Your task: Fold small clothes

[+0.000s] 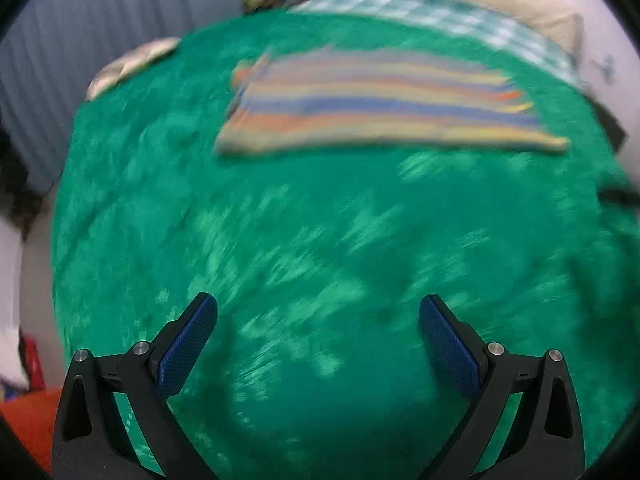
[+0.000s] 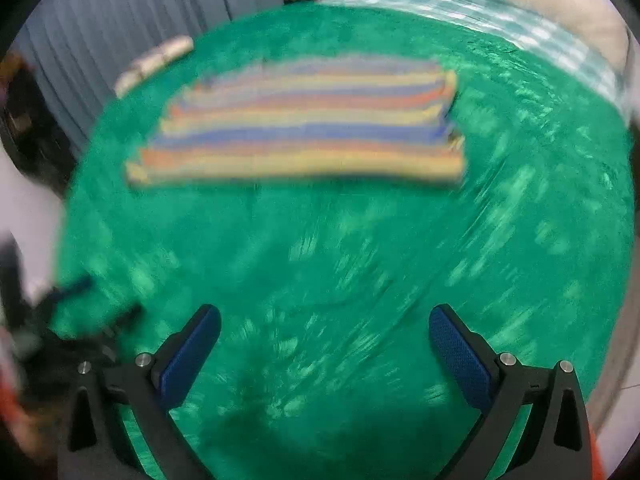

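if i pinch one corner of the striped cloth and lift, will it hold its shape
Probably not. The striped cloth lies flat and layered on the green blanket, so it looks soft and should droop and unfold. It seems light, and the fuzzy blanket may drag on it if pushed. Both views are blurred.

A bed covered by a green blanket (image 1: 320,240) fills both views (the pictures are blurred). On it, toward the far side, lies a striped cloth (image 1: 372,104) (image 2: 304,124), folded flat, with bands of blue, orange and yellow. Near the far left edge rests a small pale item (image 1: 128,66) (image 2: 154,60), and a checked sheet (image 1: 440,12) (image 2: 480,12) shows past the blanket's far edge.
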Demonstrator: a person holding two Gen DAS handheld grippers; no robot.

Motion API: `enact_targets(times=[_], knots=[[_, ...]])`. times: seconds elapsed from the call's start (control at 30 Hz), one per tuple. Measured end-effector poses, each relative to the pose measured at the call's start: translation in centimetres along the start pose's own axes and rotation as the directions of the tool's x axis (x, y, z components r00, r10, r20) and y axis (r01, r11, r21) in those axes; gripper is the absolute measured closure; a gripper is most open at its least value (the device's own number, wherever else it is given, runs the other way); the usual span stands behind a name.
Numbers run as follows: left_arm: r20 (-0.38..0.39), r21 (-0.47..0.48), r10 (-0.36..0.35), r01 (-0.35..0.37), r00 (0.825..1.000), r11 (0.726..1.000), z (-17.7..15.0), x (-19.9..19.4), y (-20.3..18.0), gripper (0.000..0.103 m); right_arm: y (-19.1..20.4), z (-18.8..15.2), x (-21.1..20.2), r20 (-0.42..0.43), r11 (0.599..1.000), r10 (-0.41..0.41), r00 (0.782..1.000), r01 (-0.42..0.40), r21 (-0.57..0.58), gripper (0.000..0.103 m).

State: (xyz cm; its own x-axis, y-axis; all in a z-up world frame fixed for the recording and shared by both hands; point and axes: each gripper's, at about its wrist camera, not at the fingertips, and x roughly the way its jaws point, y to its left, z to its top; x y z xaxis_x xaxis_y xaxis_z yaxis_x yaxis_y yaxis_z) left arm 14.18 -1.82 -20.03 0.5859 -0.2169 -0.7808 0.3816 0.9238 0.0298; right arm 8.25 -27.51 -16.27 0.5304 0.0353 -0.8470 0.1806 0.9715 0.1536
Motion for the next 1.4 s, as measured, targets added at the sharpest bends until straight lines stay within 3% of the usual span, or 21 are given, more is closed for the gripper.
enact_targets(times=[0.13, 0.27, 0.3, 0.43, 0.53, 0.6, 0.63, 0.67, 0.7, 0.77, 0.9, 1.03, 1.13, 1.2, 1.37, 1.4], knots=[[0.072, 0.151, -0.169, 0.157, 0.983, 0.976, 4.7, -1.3, -5.9, 0.002, -5.0, 6.7, -2.5, 0.042, 0.997, 0.061, 0.997, -0.063, 0.049, 0.0], [0.046, 0.247, -0.298, 0.278, 0.953, 0.928, 9.9, 1.7, -12.4, 0.002, -12.1, 14.6, 0.7, 0.011, 0.986, 0.108, 0.994, -0.109, 0.124, 0.001], [0.033, 0.267, -0.318, 0.299, 0.947, 0.916, 11.1, 2.9, -14.0, 0.003, -13.3, 15.9, 2.1, -0.011, 0.982, 0.129, 0.992, -0.127, 0.143, 0.006], [-0.071, 0.322, -0.361, 0.364, 0.93, 0.874, 14.1, 8.9, -19.7, 0.011, -17.6, 20.4, 9.4, -0.123, 0.946, 0.244, 0.962, -0.209, 0.247, 0.021], [-0.103, 0.344, -0.322, 0.337, 0.941, 0.876, 14.4, 12.2, -21.3, 0.013, -18.9, 21.6, 13.4, -0.129, 0.917, 0.301, 0.945, -0.249, 0.313, 0.024], [-0.064, 0.317, -0.358, 0.359, 0.932, 0.878, 14.8, 12.1, -21.1, 0.032, -19.1, 22.1, 15.5, -0.126, 0.899, 0.34, 0.932, -0.283, 0.334, 0.032], [-0.057, 0.312, -0.373, 0.372, 0.926, 0.874, 15.0, 11.9, -20.9, 0.073, -19.1, 22.2, 16.1, -0.117, 0.893, 0.351, 0.929, -0.295, 0.339, 0.049], [-0.057, 0.311, -0.37, 0.368, 0.927, 0.876, 15.3, 11.8, -20.8, 0.093, -19.0, 22.3, 16.5, -0.101, 0.888, 0.361, 0.927, -0.308, 0.342, 0.064], [-0.053, 0.303, -0.376, 0.373, 0.925, 0.877, 15.5, 11.5, -20.4, 0.094, -18.8, 22.6, 16.9, -0.093, 0.89, 0.35, 0.932, -0.3, 0.343, 0.095], [-0.005, 0.251, -0.404, 0.393, 0.915, 0.885, 16.3, 9.7, -18.1, 0.094, -17.7, 23.2, 16.5, -0.075, 0.906, 0.311, 0.948, -0.271, 0.326, 0.094], [0.096, 0.085, -0.403, 0.396, 0.91, 0.914, 17.6, 6.2, -9.7, 0.094, -11.0, 26.0, 12.9, 0.0, 0.928, 0.334, 0.942, -0.329, 0.174, 0.094], [0.14, -0.071, -0.321, 0.333, 0.937, 0.94, 18.2, 4.7, -0.2, 0.094, -2.6, 29.2, 12.2, 0.003, 0.915, 0.4, 0.917, -0.399, 0.052, 0.094], [0.125, -0.151, -0.238, 0.256, 0.963, 0.955, 17.2, 5.3, 5.0, 0.094, 4.1, 30.4, 14.2, -0.029, 0.91, 0.413, 0.91, -0.414, -0.034, 0.094], [0.105, -0.204, -0.215, 0.233, 0.971, 0.951, 16.3, 6.0, 7.4, 0.094, 8.8, 30.5, 16.6, -0.074, 0.902, 0.421, 0.904, -0.425, -0.073, 0.094], [0.035, -0.263, -0.147, 0.151, 0.989, 0.953, 13.4, 8.4, 10.3, 0.092, 15.3, 28.9, 21.9, -0.146, 0.889, 0.421, 0.896, -0.439, -0.131, 0.093], [0.027, -0.269, -0.137, 0.139, 0.99, 0.953, 13.1, 8.8, 10.8, 0.092, 15.7, 28.6, 22.5, -0.143, 0.882, 0.437, 0.888, -0.454, -0.128, 0.087]])
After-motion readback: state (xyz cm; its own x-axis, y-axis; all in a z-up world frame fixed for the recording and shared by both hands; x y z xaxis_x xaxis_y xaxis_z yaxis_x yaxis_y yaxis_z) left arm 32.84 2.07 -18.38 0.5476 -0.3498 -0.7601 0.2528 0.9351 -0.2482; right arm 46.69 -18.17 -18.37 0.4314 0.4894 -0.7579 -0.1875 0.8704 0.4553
